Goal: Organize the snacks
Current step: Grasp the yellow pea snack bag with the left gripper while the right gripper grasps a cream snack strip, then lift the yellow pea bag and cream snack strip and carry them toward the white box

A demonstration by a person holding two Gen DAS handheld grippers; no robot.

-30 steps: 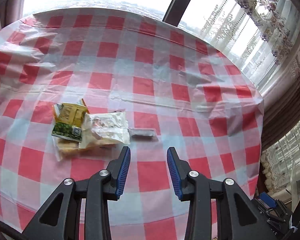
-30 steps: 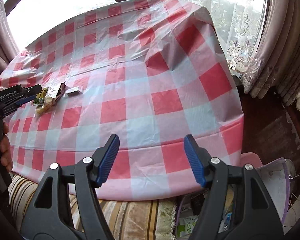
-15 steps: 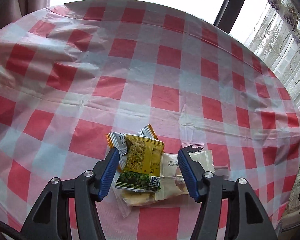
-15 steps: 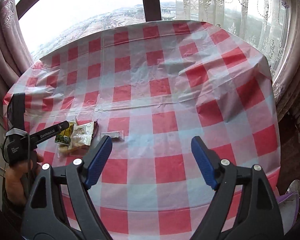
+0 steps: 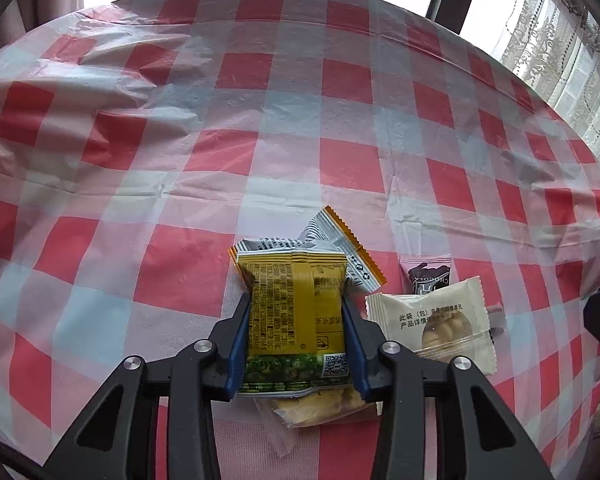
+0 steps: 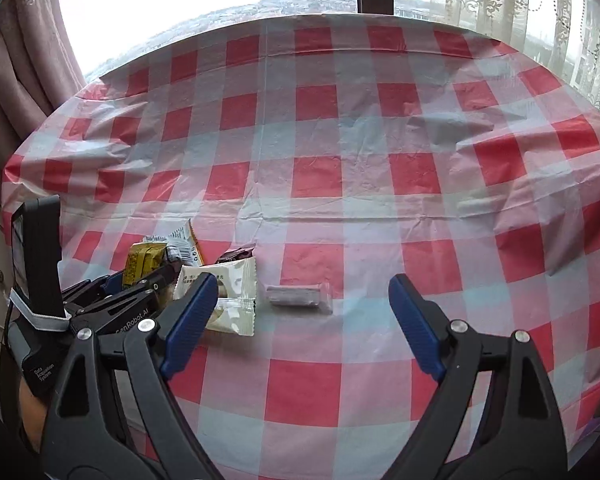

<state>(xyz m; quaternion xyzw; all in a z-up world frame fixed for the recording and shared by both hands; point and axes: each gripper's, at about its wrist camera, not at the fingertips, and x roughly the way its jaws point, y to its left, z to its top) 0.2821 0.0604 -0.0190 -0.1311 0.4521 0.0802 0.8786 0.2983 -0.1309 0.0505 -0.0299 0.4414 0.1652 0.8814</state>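
Early stage: left gripper (image 5: 296,340) closing on yellow packet (image 5: 296,312); right gripper (image 6: 300,328) empty, fingers opening wide; other snacks (image 5: 440,320) unsorted.

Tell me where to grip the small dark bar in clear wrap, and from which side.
Pinch the dark bar across its narrow width at mid-length, from above: it lies flat, lengthwise across the view, apart from the white packet. The right gripper, jaws opening with nothing between them, would likely need a quarter roll.
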